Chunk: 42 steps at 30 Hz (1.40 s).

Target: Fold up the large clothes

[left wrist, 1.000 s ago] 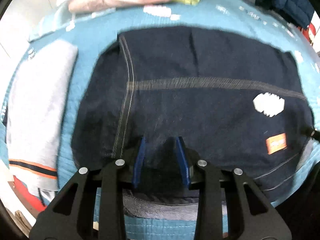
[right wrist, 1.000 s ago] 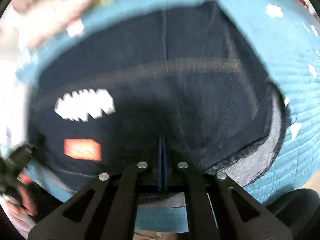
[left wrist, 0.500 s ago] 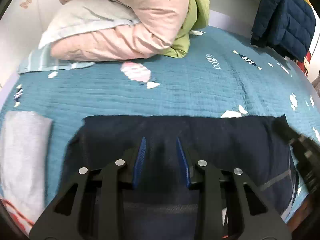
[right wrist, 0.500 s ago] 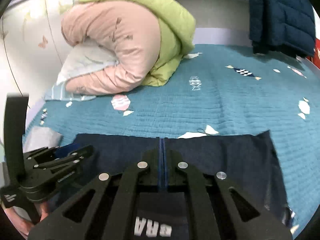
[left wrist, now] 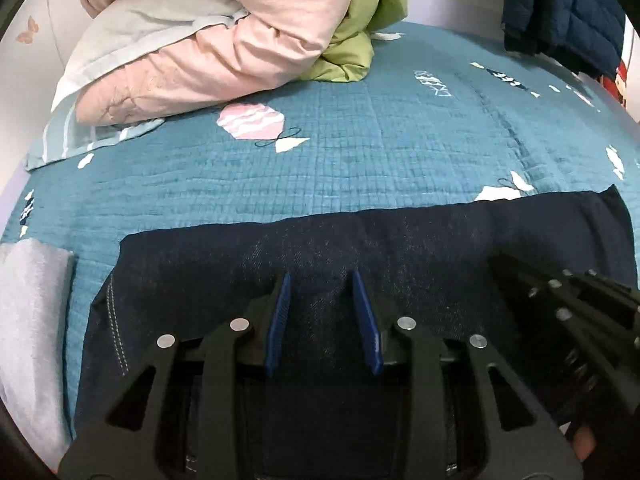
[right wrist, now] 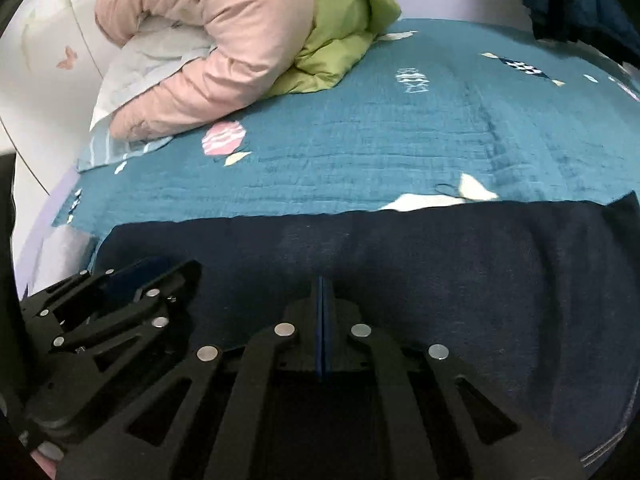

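Teal quilted bedspread (left wrist: 360, 168), dark denim garment (left wrist: 400, 248) folded across its near edge

Vs 1 s ago: then both cams looked down on the spread-out denim w/ white + orange patches showing; now patches are out of sight, a straight fold edge runs across and the bed beyond is in view. L gripper (left wrist: 322, 304): blue pads narrowly apart w/ denim bunched between, gap unchanged. R gripper (right wrist: 322, 320): pads pressed together on the denim. Only the L cam shows a grey folded cloth (left wrist: 28, 320) just left of the denim; only the R cam shows butterfly wall stickers clearly. Count: 2 grippers, 1 denim piece, 1 pink/green duvet heap (left wrist: 240, 40) at the far end, 1 navy puffer jacket (left wrist: 560, 8) far right
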### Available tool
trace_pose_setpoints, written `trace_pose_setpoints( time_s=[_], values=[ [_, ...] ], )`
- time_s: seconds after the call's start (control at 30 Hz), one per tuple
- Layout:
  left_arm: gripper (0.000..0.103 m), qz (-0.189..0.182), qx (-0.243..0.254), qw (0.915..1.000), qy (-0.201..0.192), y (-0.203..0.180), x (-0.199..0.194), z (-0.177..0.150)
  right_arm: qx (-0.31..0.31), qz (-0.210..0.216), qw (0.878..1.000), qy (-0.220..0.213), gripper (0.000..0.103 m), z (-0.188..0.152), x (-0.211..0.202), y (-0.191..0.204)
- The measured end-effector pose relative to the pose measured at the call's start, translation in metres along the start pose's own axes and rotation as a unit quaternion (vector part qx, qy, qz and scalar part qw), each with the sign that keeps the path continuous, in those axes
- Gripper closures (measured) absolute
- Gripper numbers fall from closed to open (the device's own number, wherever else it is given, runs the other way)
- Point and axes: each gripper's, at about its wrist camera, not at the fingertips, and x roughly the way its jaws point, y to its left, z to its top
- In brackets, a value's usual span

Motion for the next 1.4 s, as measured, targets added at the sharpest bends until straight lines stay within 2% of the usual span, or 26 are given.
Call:
trace_pose_setpoints(
  time_s=[0.1, 0.17, 0.2, 0.23, 0.27, 0.3, 0.33, 0.43, 0.5, 0.53, 0.6, 0.7, 0.8, 0.87, 1.0, 1.07, 1.13, 1.17, 1.4],
  values=[
    [0.07, -0.016, 0.0, 0.9999, 0.005, 0.006, 0.0, 0.002, -0.029, 0.01, 1.0, 0.006, 0.103, -0.002, -0.006, -0.007],
    [0.067, -0.014, 0.014, 0.9998, 0.001, 0.008, -0.001, 0.001, -0.037, 0.014, 0.999, 0.012, 0.103, -0.002, -0.009, -0.009],
    [0.065, 0.001, 0.013, 0.9999, 0.0, 0.011, -0.003, 0.0, -0.043, 0.011, 0.999, 0.014, 0.103, -0.002, -0.01, -0.008],
    [0.064, 0.041, 0.008, 0.9991, 0.002, 0.017, -0.003, -0.001, -0.046, 0.007, 0.999, 0.014, 0.103, -0.002, -0.012, -0.008],
    [0.063, 0.063, 0.001, 0.998, 0.006, 0.025, -0.001, -0.002, -0.051, -0.019, 0.999, 0.008, 0.103, -0.002, -0.015, -0.008],
    [0.056, 0.038, -0.018, 0.9991, 0.012, 0.04, 0.001, -0.005, -0.053, -0.05, 0.997, 0.006, 0.103, -0.003, -0.018, -0.013],
    [0.056, 0.006, -0.035, 0.9992, 0.019, 0.054, 0.001, -0.008, -0.047, -0.065, 0.997, 0.008, 0.103, -0.004, -0.019, -0.02],
    [0.056, 0.068, -0.01, 0.9975, 0.017, 0.068, -0.003, -0.014, 0.015, -0.08, 0.997, 0.014, 0.103, -0.009, -0.028, -0.066],
    [0.056, 0.067, -0.006, 0.9976, 0.019, 0.077, -0.005, -0.021, 0.065, -0.042, 0.997, 0.014, 0.103, -0.012, -0.038, -0.094],
    [0.056, 0.061, -0.01, 0.9979, 0.021, 0.082, -0.007, -0.025, 0.077, -0.044, 0.996, 0.013, 0.103, -0.012, -0.042, -0.098],
    [0.056, 0.057, -0.016, 0.998, 0.023, 0.087, -0.011, -0.029, 0.077, -0.105, 0.991, 0.01, 0.103, -0.012, -0.05, -0.104],
    [0.056, 0.071, -0.019, 0.997, 0.024, 0.086, -0.017, -0.037, 0.116, -0.093, 0.989, 0.017, 0.103, -0.018, -0.054, -0.115],
    [0.056, 0.075, -0.043, 0.9958, 0.031, 0.089, -0.025, -0.04, 0.103, -0.1, 0.99, 0.002, 0.097, -0.018, -0.07, -0.099],
    [0.056, 0.066, -0.074, 0.9945, 0.036, 0.09, -0.034, -0.042, 0.081, -0.086, 0.993, -0.018, 0.097, -0.018, -0.083, -0.076],
    [0.056, 0.05, -0.062, 0.9966, 0.021, 0.067, -0.054, -0.046, 0.052, -0.05, 0.997, -0.04, 0.097, -0.022, -0.095, -0.027],
    [0.056, 0.033, -0.049, 0.9981, 0.019, 0.049, -0.061, -0.048, 0.043, -0.032, 0.998, -0.038, 0.097, -0.024, -0.094, -0.009],
    [0.062, 0.048, -0.037, 0.998, 0.015, 0.036, -0.064, -0.048, 0.033, -0.023, 0.999, -0.035, 0.097, -0.027, -0.09, 0.006],
    [0.062, 0.06, -0.03, 0.9977, 0.011, 0.029, -0.064, -0.049, 0.026, -0.02, 0.999, -0.03, 0.097, -0.029, -0.087, 0.013],
    [0.063, 0.047, -0.043, 0.9978, 0.017, 0.031, -0.066, -0.05, -0.007, -0.029, 0.999, 0.021, 0.098, -0.05, -0.052, 0.03]
  ],
)
